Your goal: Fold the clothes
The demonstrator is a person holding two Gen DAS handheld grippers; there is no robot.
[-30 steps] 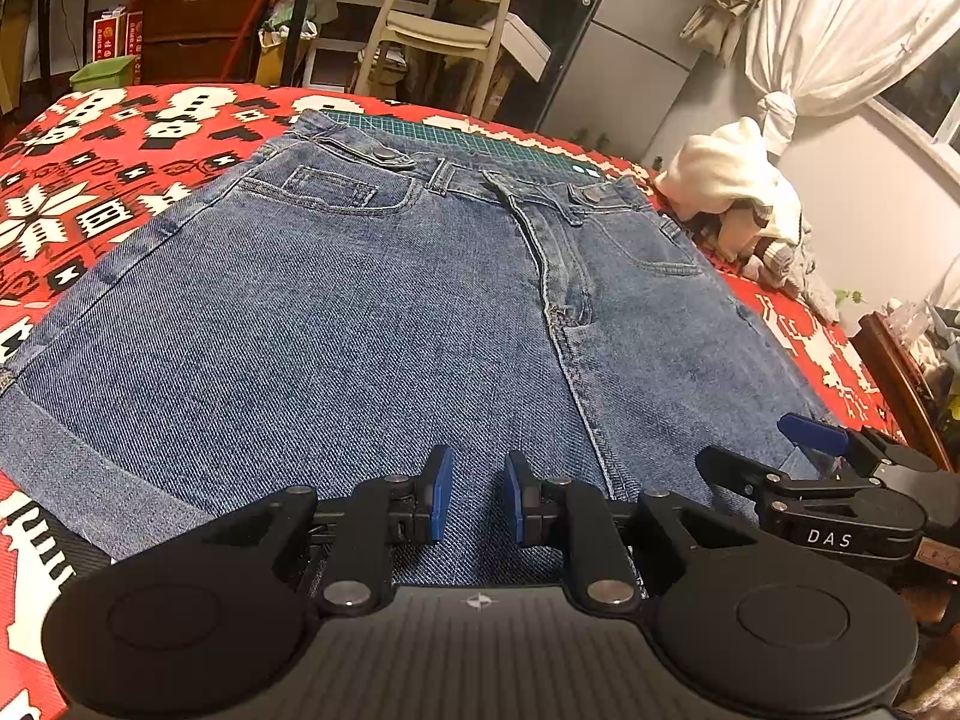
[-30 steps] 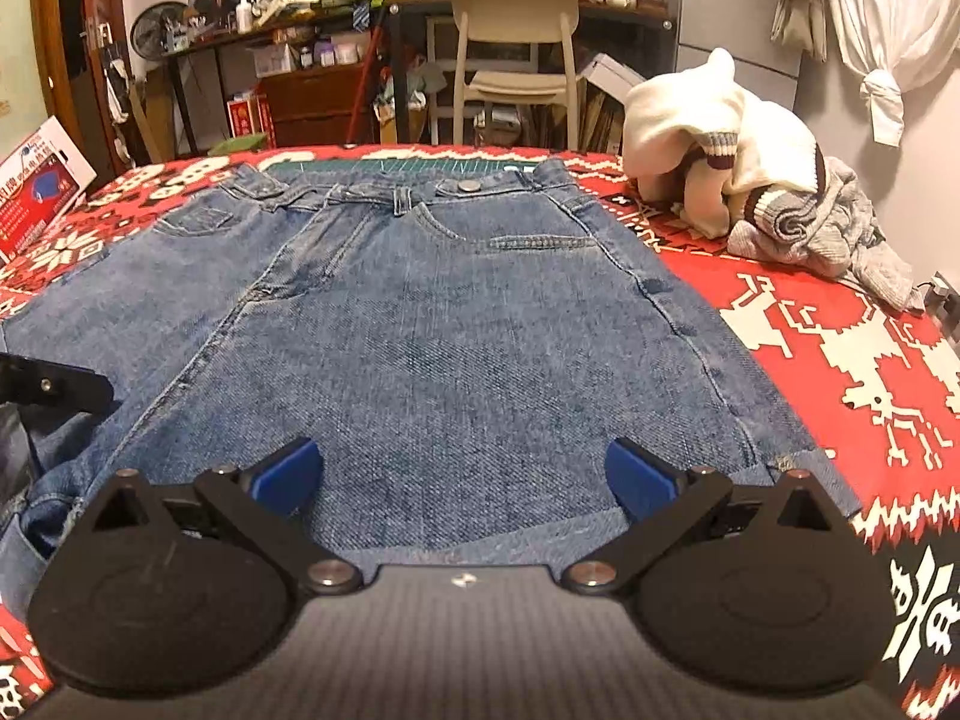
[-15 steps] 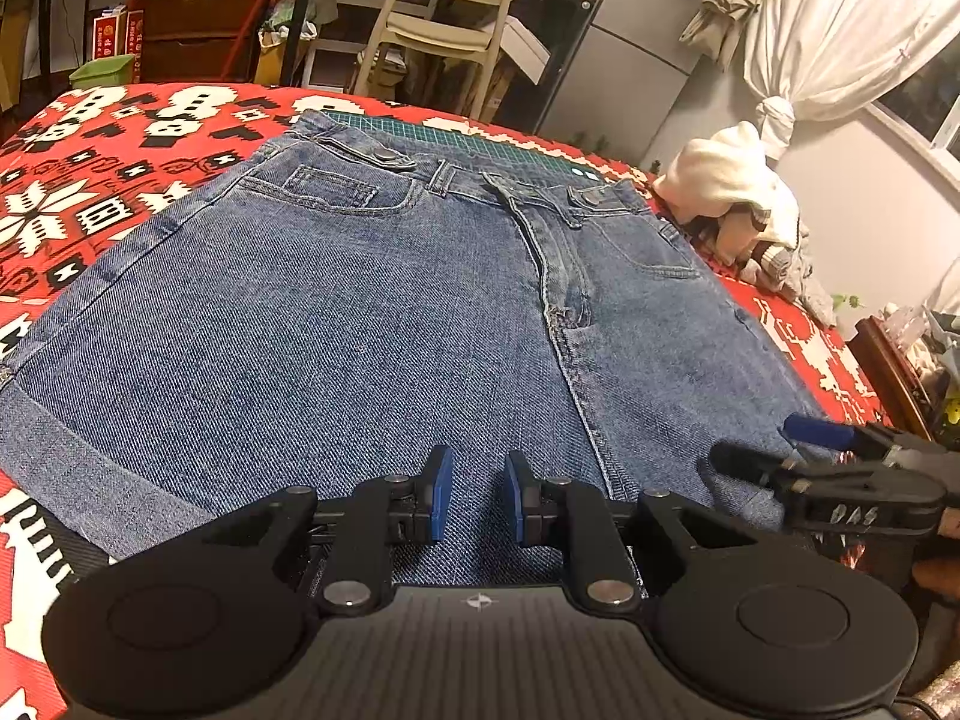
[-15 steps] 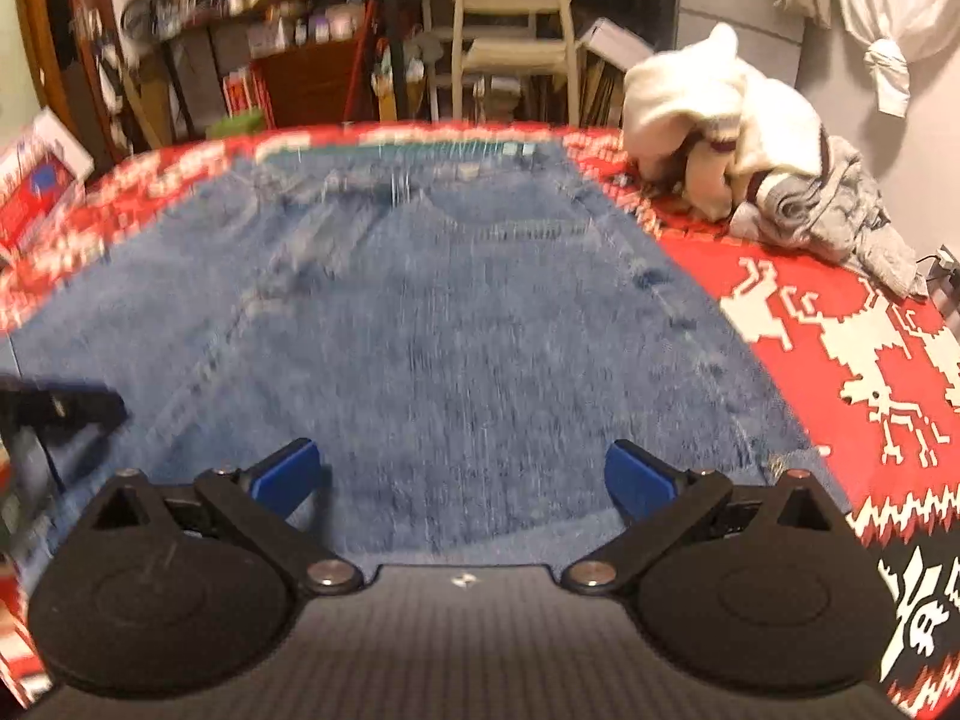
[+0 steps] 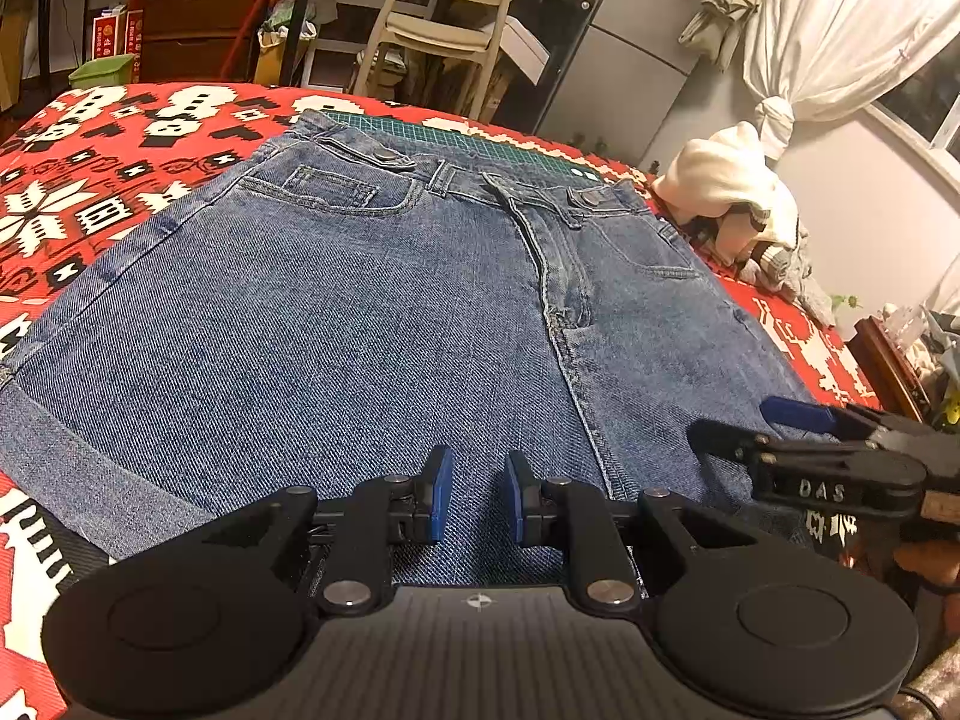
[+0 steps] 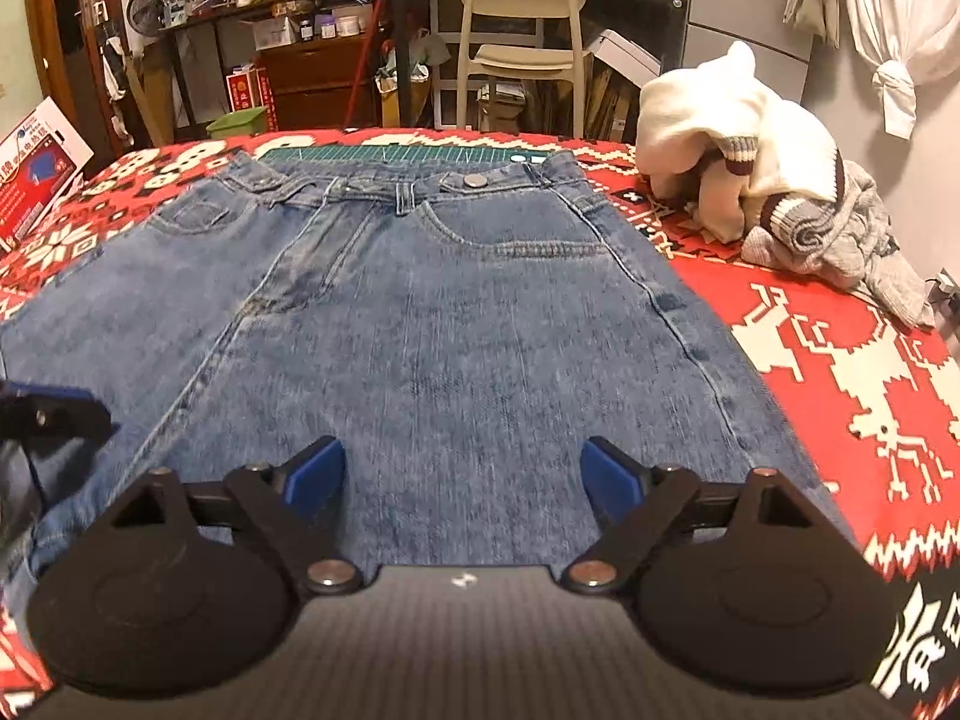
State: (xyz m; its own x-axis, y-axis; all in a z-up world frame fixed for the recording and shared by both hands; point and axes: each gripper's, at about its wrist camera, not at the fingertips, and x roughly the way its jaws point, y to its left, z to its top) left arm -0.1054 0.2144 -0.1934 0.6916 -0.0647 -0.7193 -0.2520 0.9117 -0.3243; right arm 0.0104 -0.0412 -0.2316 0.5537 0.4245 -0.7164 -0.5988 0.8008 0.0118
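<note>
Blue denim shorts [image 5: 372, 324] lie flat, unfolded, waistband at 12 o'clock; left gripper [image 5: 474, 495] nearly clenched, empty; right gripper [image 6: 462, 474] spread wide.

Warm, dim indoor light. Strong fisheye bending and dark vignette at every corner. Left wrist view sharp; right wrist view slightly motion-blurred across the denim shorts [image 6: 456, 324]. Window [image 5: 924, 90] at two o'clock is dark.

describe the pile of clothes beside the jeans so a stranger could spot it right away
On the red patterned blanket, look past the denim shorts' right edge toward the back corner. The heap there is a cream knit with dark-striped cuffs over grey fabric, the only crumpled thing on the bed.
</note>
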